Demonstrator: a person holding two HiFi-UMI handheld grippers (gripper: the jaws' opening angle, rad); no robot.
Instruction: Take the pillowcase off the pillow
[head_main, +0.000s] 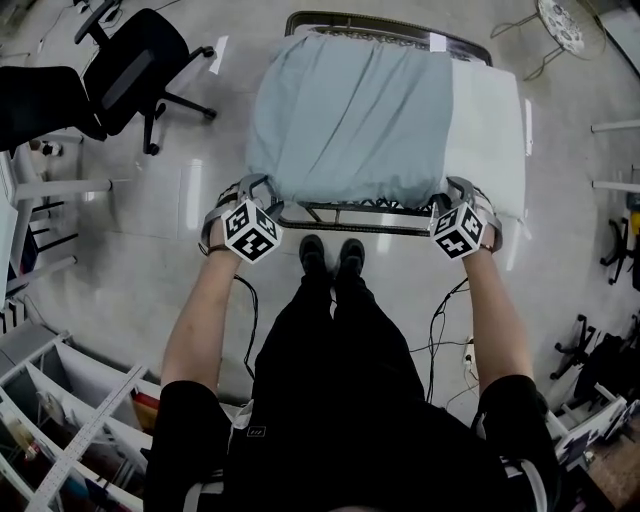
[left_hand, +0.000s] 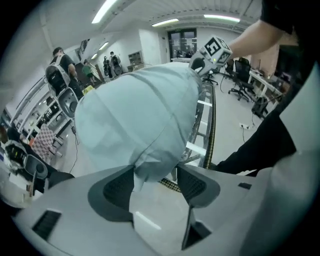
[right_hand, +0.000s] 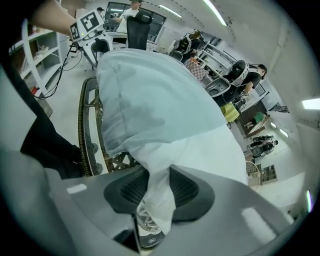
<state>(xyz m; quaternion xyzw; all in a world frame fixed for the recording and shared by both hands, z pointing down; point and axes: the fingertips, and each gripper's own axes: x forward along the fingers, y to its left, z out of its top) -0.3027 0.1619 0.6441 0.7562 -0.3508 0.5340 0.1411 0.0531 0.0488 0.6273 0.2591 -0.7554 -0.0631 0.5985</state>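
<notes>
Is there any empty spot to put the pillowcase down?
Not on the bench: the pillow in its pillowcase fills it. Bare floor lies between the bench and the black chair. The near edge is crowded: left gripper, right gripper, shoes.

I read open floor (head_main: 150, 200) left of the metal frame (head_main: 340, 214), passable as far as the office chair (head_main: 130, 70). The pillow (head_main: 488, 120) and its pillowcase (head_main: 345, 115) cover the whole frame top, so there is no gap from above. At the near rail, the person's shoes (head_main: 332, 255) and floor cables (head_main: 437, 335) block low passage. The left gripper (head_main: 260, 190) and right gripper (head_main: 450, 192) occupy both near corners. Shelving (head_main: 70, 420) closes off the lower left. Stands (head_main: 615, 250) crowd the right side.
</notes>
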